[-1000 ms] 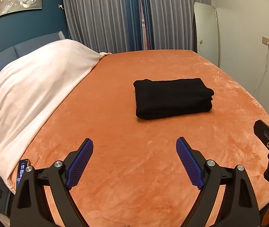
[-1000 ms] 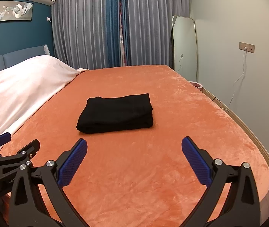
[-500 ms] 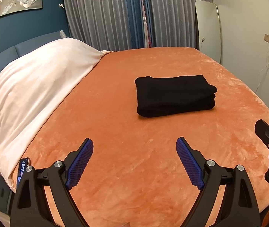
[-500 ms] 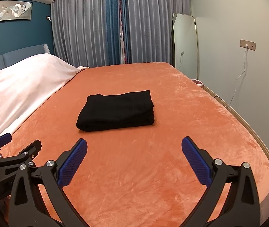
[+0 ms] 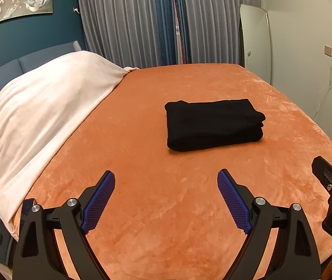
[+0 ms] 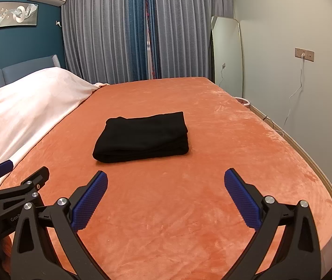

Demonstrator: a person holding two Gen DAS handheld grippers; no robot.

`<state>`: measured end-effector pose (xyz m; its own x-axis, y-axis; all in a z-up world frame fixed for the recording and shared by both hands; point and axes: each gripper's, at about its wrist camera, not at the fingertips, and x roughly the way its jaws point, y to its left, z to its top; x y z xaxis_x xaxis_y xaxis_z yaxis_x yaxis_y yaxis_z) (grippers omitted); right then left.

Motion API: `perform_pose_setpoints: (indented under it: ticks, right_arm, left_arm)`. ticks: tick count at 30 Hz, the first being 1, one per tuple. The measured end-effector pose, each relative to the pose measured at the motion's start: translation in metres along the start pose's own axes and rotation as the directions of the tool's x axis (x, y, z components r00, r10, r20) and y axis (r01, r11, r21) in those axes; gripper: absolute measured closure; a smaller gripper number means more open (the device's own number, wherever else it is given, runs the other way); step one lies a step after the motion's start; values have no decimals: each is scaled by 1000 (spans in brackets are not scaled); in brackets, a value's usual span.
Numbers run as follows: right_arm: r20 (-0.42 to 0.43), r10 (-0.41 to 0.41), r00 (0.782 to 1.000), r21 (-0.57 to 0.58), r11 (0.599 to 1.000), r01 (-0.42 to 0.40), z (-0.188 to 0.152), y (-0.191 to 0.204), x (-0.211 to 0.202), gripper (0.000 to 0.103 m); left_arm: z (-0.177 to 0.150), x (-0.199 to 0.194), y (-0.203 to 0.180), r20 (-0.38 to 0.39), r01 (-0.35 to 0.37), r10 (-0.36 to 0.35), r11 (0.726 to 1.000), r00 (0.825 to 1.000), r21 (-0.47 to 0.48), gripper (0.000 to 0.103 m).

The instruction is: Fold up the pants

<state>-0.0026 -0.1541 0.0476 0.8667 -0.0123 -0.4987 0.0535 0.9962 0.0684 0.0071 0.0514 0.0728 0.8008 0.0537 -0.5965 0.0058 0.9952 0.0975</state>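
The pants (image 5: pixel 213 123) lie in a neat black stack in the middle of the orange bed (image 5: pixel 142 210), with nothing touching them. The left gripper (image 5: pixel 166 200) and the right gripper (image 6: pixel 166 198) hang well apart from the stack, jaws spread wide and holding nothing. The folding looks done, so I think nothing more is needed but to keep away.

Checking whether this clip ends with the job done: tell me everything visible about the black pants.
The black pants are folded into a compact, roughly rectangular bundle of several stacked layers, the layered edges showing at one side. The fabric looks soft, matte and knit-like. They lie flat near the middle of the orange blanket, touching nothing else. Both tongs, left and right, are open and clear of them.
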Motion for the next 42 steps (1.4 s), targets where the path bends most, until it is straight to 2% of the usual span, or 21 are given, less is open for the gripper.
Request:
perform_pose_setpoints:
  ticks: [11,42]
  right_arm:
    - [0,-2,1000,-2,1000,2,0,1,-1,5]
    - [-2,0,1000,-2,1000,0,1,1,-3,5]
  left_arm:
    - [1,-5,-4,5,24,-25,1000,1000,17,16]
    - [1,-7,-7,4,31,-31,999,1000,11,16]
